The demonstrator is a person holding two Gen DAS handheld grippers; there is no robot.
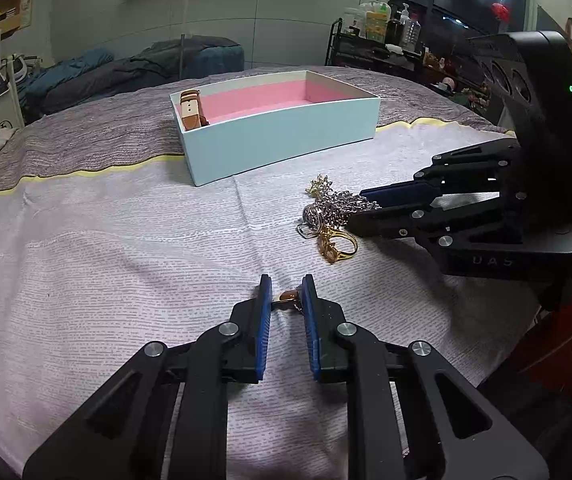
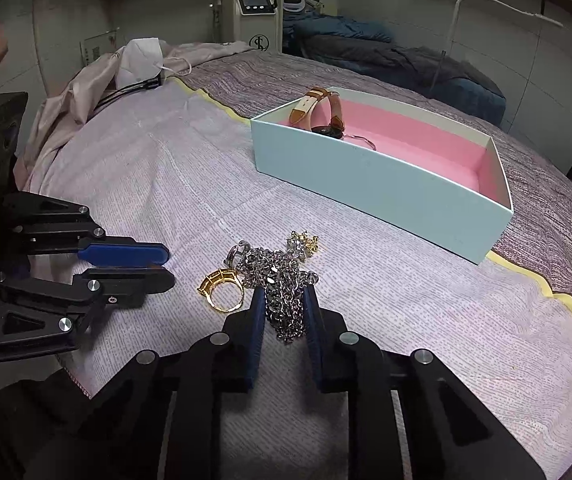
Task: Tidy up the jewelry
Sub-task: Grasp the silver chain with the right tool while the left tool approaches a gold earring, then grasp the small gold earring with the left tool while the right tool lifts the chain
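- Jewelry is split between two spots: a loose pile on the pale quilted cloth (image 2: 406, 320) and a few pieces already in the light blue box (image 2: 366, 188) farther back.
- Far left in the right wrist view, the left gripper (image 2: 167, 266) lies sideways near the cloth, jaws narrow. In its own camera there's a small amber piece (image 1: 289, 295) sitting between the blue pads (image 1: 263, 320). Looks like an earring or pendant, too small to say. Can't tell if the pads are actually pinching it or just bracketing it.
- Next over is the gold ring (image 2: 221, 290), lying on the cloth just beside the chain, nobody touching it.
- Middle: the silver chain (image 2: 281, 288) is heaped up, and the right gripper (image 2: 283, 300) has its tongs set narrowly either side of the near end. Seems to be mid-grab, but whether it's clamped yet isn't clear.
- A small gold sparkly piece (image 2: 306, 242) sits at the far edge of the pile, touching the chain.
- Right: the box has a pink foam lining (image 2: 426, 148). A tan-strapped watch (image 2: 322, 112) sits at its left end with a thin bangle-looking thing (image 2: 364, 142) beside it. The rest of the foam is bare.
- Guess at the next move: close firmly on the chain, lift slowly so it doesn't drag the ring or the gold piece, then carry it over to the open foam.
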